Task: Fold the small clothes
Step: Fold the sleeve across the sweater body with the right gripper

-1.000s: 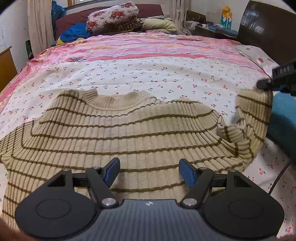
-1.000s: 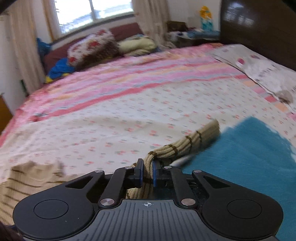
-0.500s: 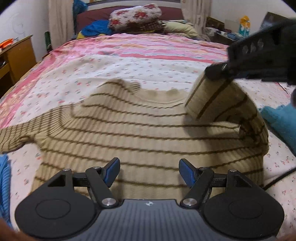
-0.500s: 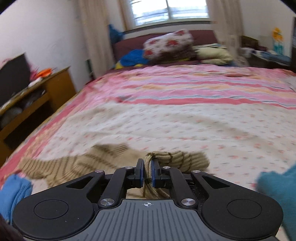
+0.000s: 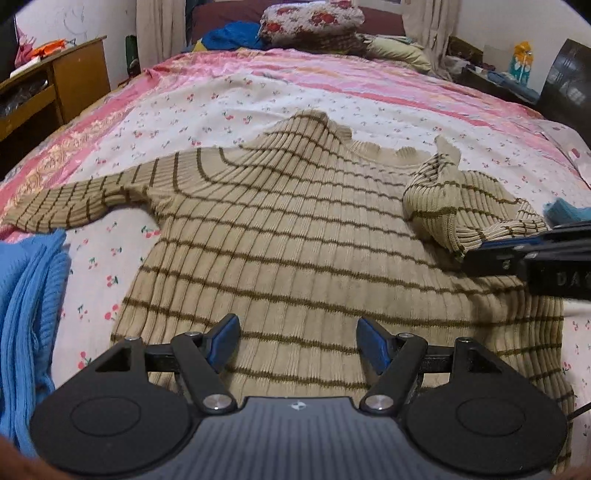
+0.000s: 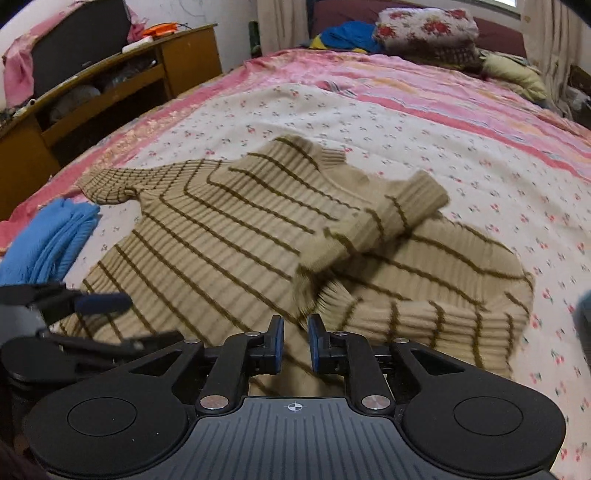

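A blue knit cloth [image 5: 26, 317] lies bunched near the bed's [image 5: 295, 85] left edge. Next to it, the striped sweater [image 5: 295, 236] lies flat in the middle of the bed, on the white part with little cherries. Its neck points to the far end of the bed, where the pillows [image 5: 314, 16] are, and its bottom hem is at the near edge. So its long way runs from near to far. Its left sleeve [image 5: 74, 203] sticks straight out toward the bed's left edge. The sweater is tan with thin brown stripes and little ribs. Its right sleeve [image 6: 373, 229] is folded over onto the body and lies there in a bumpy heap.

The left gripper [image 5: 295, 341] hangs over the bottom of the sweater with its jaws wide apart and nothing between them. The right gripper [image 6: 295, 339] is over the right side of the sweater. Its jaws are opening, and the sleeve end lies just ahead of them, no longer pinched. A bit of teal cloth [image 5: 565, 210] peeks out at the bed's right edge.
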A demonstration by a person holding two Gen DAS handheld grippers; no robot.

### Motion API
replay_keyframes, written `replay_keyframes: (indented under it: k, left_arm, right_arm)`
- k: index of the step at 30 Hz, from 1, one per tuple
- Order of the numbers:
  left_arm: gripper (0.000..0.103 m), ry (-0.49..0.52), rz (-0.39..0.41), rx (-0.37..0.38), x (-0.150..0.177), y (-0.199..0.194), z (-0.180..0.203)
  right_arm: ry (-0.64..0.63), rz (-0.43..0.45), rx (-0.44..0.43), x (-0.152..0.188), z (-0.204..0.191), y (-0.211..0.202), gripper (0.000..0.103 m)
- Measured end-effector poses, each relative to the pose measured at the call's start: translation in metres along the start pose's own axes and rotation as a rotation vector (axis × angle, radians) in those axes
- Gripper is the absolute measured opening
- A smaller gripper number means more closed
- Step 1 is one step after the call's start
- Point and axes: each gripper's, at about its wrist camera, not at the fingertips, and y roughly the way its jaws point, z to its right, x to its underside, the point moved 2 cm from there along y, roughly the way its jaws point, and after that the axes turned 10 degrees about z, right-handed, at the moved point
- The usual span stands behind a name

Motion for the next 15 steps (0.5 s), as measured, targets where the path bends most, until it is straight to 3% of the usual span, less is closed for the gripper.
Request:
replay_keyframes:
  k: [2, 8, 11, 13, 15]
  left_arm:
    - [0.075, 0.005, 0.003, 0.003, 0.001, 0.001, 0.000]
    - [0.075, 0.002, 0.012, 0.004, 0.002, 0.005, -0.005]
    - [0.076, -0.011, 0.012, 0.017, 0.003, 0.006, -0.008]
    - [0.076, -0.006, 0.012, 0.023, 0.005, 0.007, -0.009]
    - [0.077, 0.002, 0.013, 0.028, 0.005, 0.007, -0.008]
  right_arm:
    - [0.042, 0.018, 0.019, -0.006, 0.008, -0.003, 0.034]
    - [0.261, 0.053, 0.070, -0.039, 0.038, 0.027, 0.049]
    - [0.390, 0.032, 0.067, -0.046, 0.049, 0.051, 0.049]
    - [0.406, 0.011, 0.107, -0.047, 0.050, 0.064, 0.048]
    - [0.390, -0.016, 0.148, -0.046, 0.049, 0.075, 0.035]
